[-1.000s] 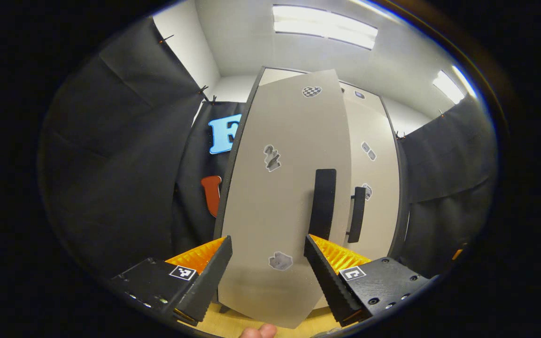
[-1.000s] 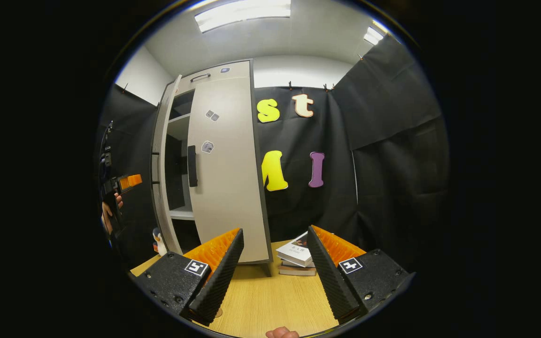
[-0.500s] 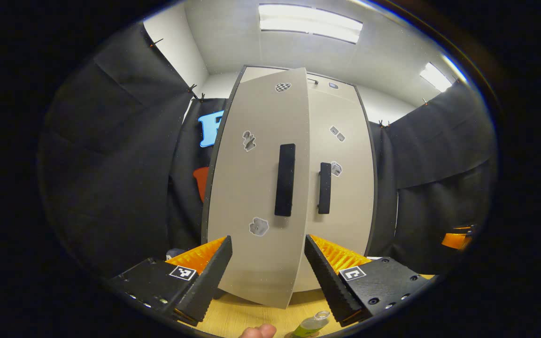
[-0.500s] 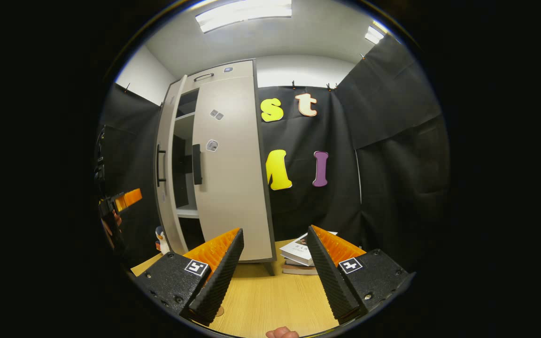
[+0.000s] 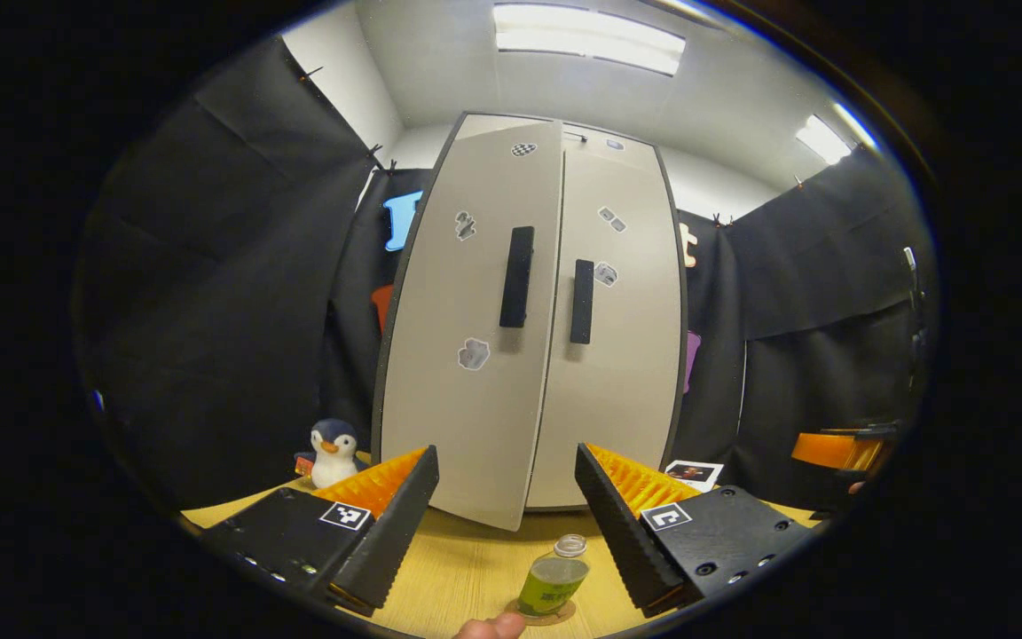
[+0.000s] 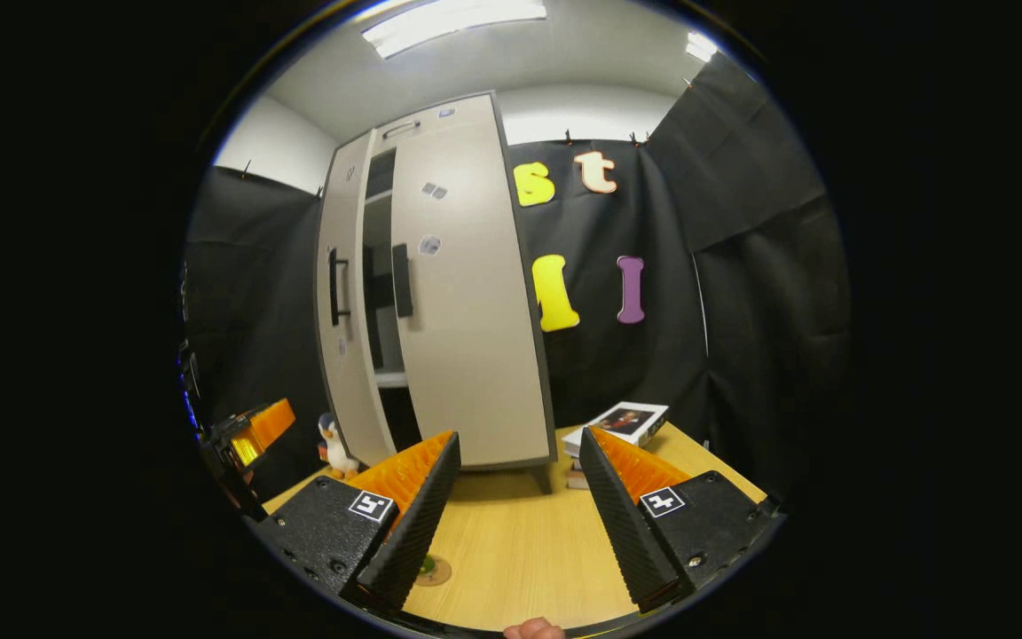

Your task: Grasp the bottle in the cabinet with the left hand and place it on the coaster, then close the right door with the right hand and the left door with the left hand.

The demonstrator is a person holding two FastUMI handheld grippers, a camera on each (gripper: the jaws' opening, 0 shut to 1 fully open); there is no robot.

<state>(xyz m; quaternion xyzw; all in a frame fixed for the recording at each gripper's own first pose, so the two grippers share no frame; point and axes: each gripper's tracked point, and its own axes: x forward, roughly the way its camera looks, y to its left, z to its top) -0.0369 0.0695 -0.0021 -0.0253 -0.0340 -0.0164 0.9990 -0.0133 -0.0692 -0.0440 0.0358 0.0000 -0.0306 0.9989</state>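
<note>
My left gripper (image 5: 504, 497) hangs wide open with nothing between its fingers, low over the wooden table (image 5: 467, 577) in front of the cabinet (image 5: 533, 319). Just below the gap, the bottle (image 5: 552, 577) stands upright on the round coaster (image 5: 555, 614), free of both fingers. It is a small clear bottle with a green label around its body and a pale cap.

My right gripper (image 6: 518, 497) is also spread wide and holds nothing, hovering over the table (image 6: 520, 550) a little way from the cabinet (image 6: 440, 293). In the right gripper view I see part of the coaster (image 6: 433, 570) past my left finger, and the other gripper (image 6: 254, 430) at the far left edge.

In the left gripper view the right door (image 5: 613, 319) sits flush, while the left door (image 5: 475, 328) stands slightly proud, its lower edge forward of the frame. From the right gripper view the left door (image 6: 347, 302) leaves a narrow dark gap beside the right door (image 6: 467, 293), with a pale shelf edge (image 6: 391, 379) visible inside; I cannot tell what else the cabinet holds.

A penguin toy (image 5: 332, 453) stands on the table left of the cabinet, and books (image 6: 617, 424) are stacked to its right.
</note>
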